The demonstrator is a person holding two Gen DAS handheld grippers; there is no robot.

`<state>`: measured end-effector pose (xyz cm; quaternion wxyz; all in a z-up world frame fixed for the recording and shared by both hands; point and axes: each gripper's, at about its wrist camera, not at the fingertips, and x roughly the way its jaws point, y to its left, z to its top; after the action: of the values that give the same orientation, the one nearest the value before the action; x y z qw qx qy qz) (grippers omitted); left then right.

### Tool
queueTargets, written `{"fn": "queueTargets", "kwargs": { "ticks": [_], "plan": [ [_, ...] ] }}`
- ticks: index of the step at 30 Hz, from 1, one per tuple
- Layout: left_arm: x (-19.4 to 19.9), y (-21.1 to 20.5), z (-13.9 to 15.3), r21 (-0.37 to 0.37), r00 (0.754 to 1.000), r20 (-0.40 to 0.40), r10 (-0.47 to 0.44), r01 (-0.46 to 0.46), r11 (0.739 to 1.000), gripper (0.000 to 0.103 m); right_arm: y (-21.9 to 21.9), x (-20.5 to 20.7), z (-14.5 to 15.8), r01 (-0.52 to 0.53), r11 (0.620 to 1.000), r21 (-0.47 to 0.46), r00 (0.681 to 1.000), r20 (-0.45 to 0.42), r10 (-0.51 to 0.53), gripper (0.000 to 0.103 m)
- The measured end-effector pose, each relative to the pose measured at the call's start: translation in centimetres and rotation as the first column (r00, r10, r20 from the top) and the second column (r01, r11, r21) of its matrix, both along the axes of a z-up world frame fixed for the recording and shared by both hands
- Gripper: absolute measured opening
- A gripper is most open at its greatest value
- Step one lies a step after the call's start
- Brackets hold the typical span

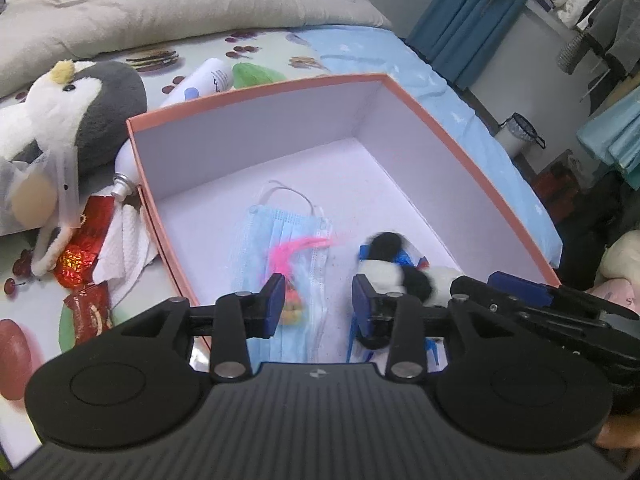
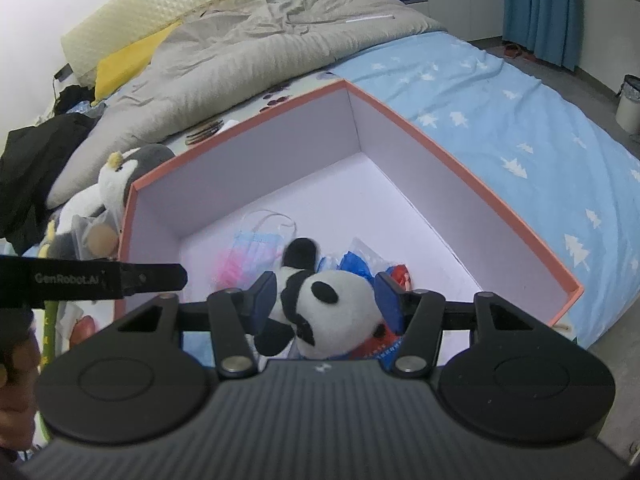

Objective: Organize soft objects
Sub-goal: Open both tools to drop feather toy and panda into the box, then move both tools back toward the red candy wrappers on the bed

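A pink-rimmed box [image 1: 256, 92] with a white inside stands on the bed. On its floor lies a blue face mask [image 1: 280, 232], and a small toy with a pink feather [image 1: 292, 248] rests on the mask. My left gripper [image 1: 319, 292] hangs open just above the mask; the toy lies by its left pad, not pinched. A black-and-white panda plush [image 2: 340, 308] fills the gap of my right gripper [image 2: 326, 284], with both pads against it, low inside the box [image 2: 460, 148]. In the left wrist view the panda [image 1: 400, 276] sits at the right gripper's [image 1: 490, 286] tips.
Blue and red packets [image 2: 356, 260] lie under the panda. Left of the box are a penguin plush [image 1: 80, 112], a white bottle [image 1: 208, 80], red snack packets [image 1: 84, 248] and a white cloth [image 1: 124, 248]. A grey duvet [image 2: 248, 52] lies behind the box. The bed's edge runs along the right.
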<state>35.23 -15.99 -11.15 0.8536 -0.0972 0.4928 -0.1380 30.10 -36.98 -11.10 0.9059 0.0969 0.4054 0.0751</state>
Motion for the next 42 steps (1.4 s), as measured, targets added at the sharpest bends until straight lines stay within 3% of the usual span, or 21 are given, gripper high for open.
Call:
{"fn": "queueTargets", "kwargs": {
  "ticks": [12, 22, 31, 42],
  "plan": [
    [-5.6, 1.9, 6.6, -0.011, 0.990, 0.137, 0.011, -0.010, 1.000, 0.042, 1.3, -4.5, 5.0, -0.022, 1.000, 0.020, 0.994, 0.111, 0.020, 0.062],
    [-11.8, 4.4, 10.6, -0.014, 0.972, 0.229, 0.044, -0.042, 0.999, 0.044, 3.6, -9.6, 8.8, -0.099, 0.995, 0.007, 0.972, 0.215, 0.095, 0.062],
    [-16.6, 6.9, 11.7, -0.016, 0.964, 0.255, 0.080, -0.078, 0.997, 0.044, 5.6, -13.1, 10.4, -0.143, 0.990, 0.001, 0.954, 0.266, 0.138, 0.062],
    [-21.7, 9.1, 11.7, -0.008, 0.953, 0.283, 0.113, -0.115, 0.993, 0.050, 7.9, -16.8, 9.7, -0.180, 0.984, 0.008, 0.944, 0.281, 0.171, 0.062]
  ]
}}
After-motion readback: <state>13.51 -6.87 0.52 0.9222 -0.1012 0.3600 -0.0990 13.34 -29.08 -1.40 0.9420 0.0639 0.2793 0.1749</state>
